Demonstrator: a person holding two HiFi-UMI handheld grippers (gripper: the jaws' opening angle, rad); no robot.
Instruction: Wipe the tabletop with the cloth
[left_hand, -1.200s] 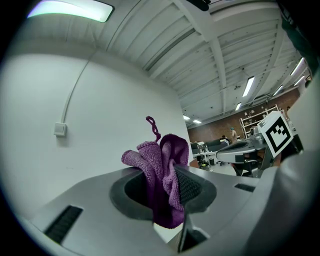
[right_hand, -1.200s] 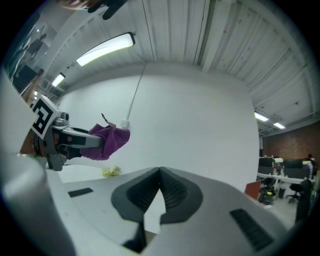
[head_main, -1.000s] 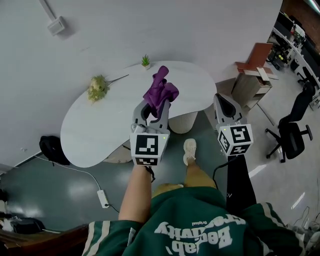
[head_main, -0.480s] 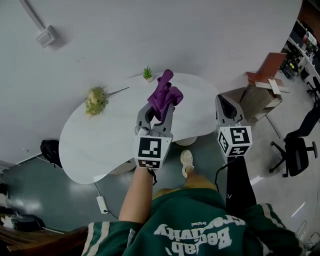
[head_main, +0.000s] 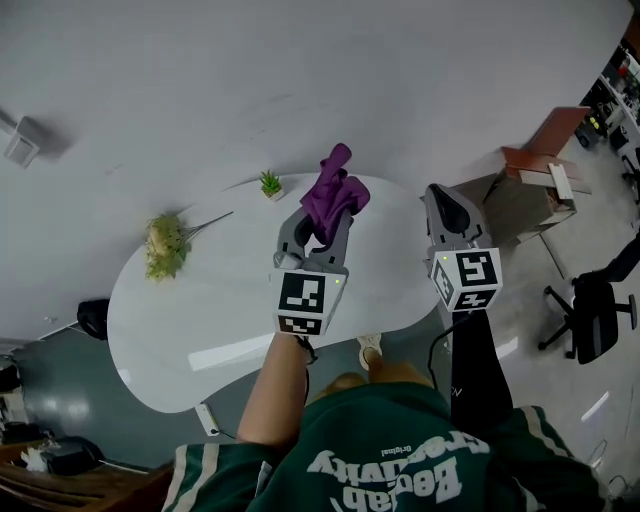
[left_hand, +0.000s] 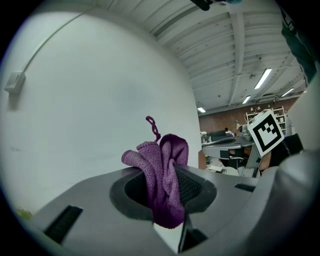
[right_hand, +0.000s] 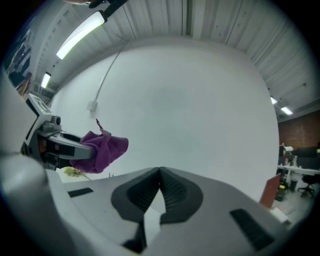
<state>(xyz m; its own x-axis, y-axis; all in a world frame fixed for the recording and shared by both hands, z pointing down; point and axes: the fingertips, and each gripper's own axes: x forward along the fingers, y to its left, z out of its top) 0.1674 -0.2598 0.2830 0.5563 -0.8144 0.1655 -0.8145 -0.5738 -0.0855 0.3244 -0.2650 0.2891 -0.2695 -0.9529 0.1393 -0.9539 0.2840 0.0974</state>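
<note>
Floor far left: black bag (head_main: 92, 318). White desk (head_main: 200, 330), rounded outline. Left part of desk: loose bunch of pale flowers (head_main: 163, 246) lying flat, stems pointing right. Far edge: tiny pot (head_main: 270, 192) holding a small green plant (head_main: 269, 181). Centre: left claw (head_main: 320, 225) clamped on purple cloth (head_main: 333, 196); cloth bunched, sticking up past the tips, thin loop on top, held up off the desk. Just right of it: right claw (head_main: 447, 205), jaws together, nothing between them, over desk's right edge. Far right: brown cabinet (head_main: 535, 185), black office chair (head_main: 592, 312) on the floor.
</note>
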